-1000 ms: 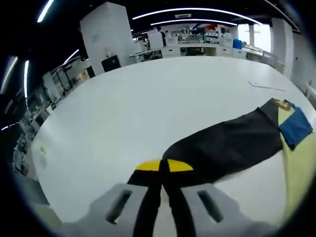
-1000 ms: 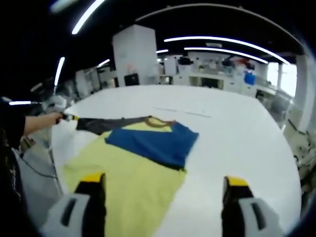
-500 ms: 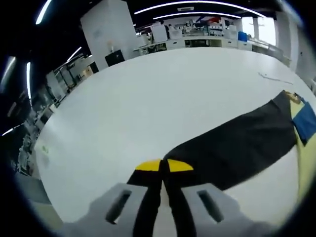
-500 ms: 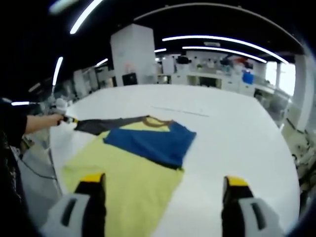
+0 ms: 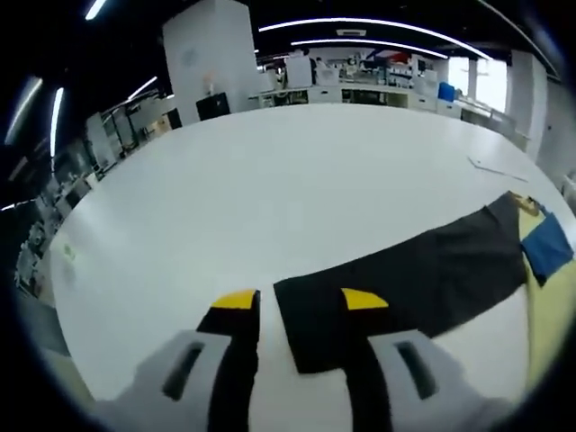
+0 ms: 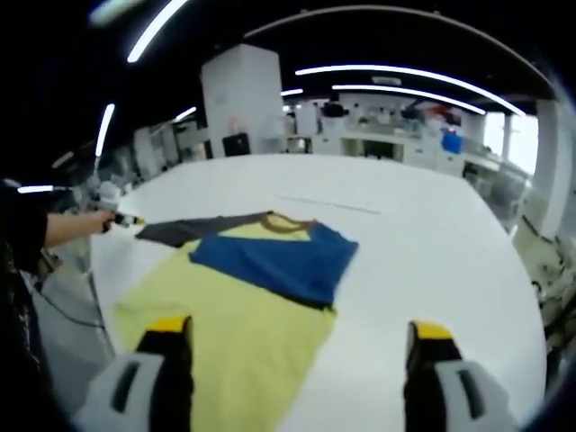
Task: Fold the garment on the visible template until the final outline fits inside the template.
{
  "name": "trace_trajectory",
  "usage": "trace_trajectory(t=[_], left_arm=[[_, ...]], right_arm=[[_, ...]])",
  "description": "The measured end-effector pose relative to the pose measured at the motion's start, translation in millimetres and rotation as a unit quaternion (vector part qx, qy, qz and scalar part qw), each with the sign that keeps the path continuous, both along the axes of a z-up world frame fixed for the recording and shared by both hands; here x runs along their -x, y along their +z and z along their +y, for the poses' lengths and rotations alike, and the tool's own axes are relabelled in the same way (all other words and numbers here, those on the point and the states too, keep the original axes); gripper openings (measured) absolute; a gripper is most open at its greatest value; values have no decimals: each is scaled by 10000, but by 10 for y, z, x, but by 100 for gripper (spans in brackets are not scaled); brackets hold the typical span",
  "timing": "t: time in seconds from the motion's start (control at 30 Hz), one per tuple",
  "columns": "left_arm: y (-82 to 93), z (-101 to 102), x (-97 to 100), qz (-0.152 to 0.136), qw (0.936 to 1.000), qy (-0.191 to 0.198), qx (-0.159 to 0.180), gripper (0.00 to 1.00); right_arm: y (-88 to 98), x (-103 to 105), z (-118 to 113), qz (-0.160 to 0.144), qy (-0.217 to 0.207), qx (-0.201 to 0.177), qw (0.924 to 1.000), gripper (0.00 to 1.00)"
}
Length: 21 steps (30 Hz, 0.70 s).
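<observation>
The garment lies flat on the white table (image 6: 432,234). It has a yellow body (image 6: 229,315), a blue sleeve (image 6: 274,256) folded across the chest, a brown collar (image 6: 288,222) and a dark sleeve (image 6: 180,229) stretched out to the side. In the left gripper view the dark sleeve (image 5: 423,274) runs right towards the blue part (image 5: 547,247). Its cuff end rests on the table between the jaws of my left gripper (image 5: 300,299), which stands open and apart from the cloth. My right gripper (image 6: 299,328) is open above the yellow hem, holding nothing. The left gripper (image 6: 121,219) sits at the dark sleeve's tip.
A thin pale strip (image 6: 333,205) lies on the table beyond the collar, also seen as a strip (image 5: 495,164) in the left gripper view. A person's hand (image 6: 76,225) holds the left gripper near the table's edge. A white pillar (image 5: 207,58) and benches stand behind.
My left gripper has opened and let go of the dark sleeve's end, which now lies flat on the table. The right gripper has stayed put.
</observation>
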<state>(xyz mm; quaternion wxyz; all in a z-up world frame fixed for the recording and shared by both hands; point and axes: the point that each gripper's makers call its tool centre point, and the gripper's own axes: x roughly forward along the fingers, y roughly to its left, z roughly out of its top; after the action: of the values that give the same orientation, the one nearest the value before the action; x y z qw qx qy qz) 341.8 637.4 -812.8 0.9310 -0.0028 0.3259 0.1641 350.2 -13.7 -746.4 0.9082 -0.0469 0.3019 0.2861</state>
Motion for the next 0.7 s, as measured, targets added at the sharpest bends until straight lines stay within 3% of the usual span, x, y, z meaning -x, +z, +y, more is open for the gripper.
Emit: trace_trajectory(t=[0.4,0.53,0.63,0.7], left_arm=[[-84,-232,116,-62,9996,-157,245,47],[-141,-286,131,5,9992,-190,362,45],[-225,-348,197,12,9969,80,784,41],[-283,-298,226,24,9970,121,760,37]], right_arm=[[79,60,5,-99,109,-25,9999,99],[69,90,7,-83,129,-17,9999,99],[69,104,14,-92,143,-20,9999,99],[69,118,24,-95,163,-21,9998,99]])
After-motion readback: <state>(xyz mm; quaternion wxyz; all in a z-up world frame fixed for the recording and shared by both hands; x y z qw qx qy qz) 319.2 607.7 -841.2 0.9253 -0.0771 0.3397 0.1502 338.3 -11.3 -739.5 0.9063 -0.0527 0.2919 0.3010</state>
